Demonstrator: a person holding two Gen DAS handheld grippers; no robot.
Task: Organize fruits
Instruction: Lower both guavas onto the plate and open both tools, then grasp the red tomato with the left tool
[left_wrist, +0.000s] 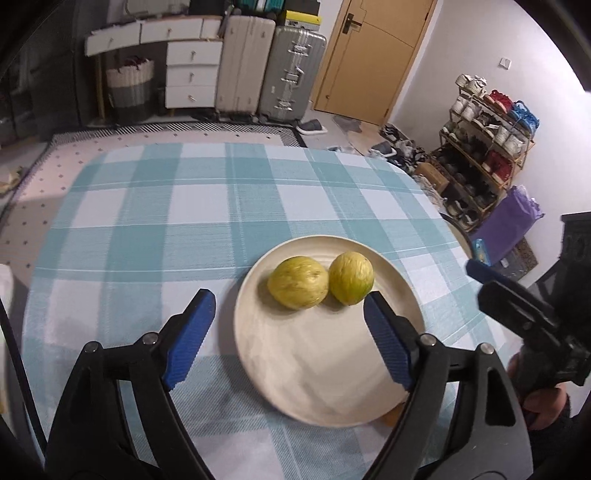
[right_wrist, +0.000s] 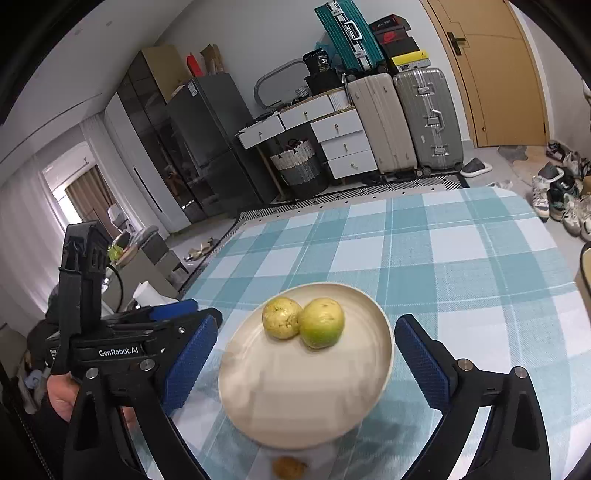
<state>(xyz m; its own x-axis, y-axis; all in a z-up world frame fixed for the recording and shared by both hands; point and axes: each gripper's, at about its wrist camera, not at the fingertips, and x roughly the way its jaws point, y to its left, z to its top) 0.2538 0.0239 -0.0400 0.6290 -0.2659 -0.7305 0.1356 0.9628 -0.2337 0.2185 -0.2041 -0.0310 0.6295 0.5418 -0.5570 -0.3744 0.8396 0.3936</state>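
The left gripper hung with its blue-padded jaws spread wide, holding nothing. The right gripper was likewise wide apart and empty. Each saw the other: the right at three o'clock, the left at nine, a hand gripping its handle.
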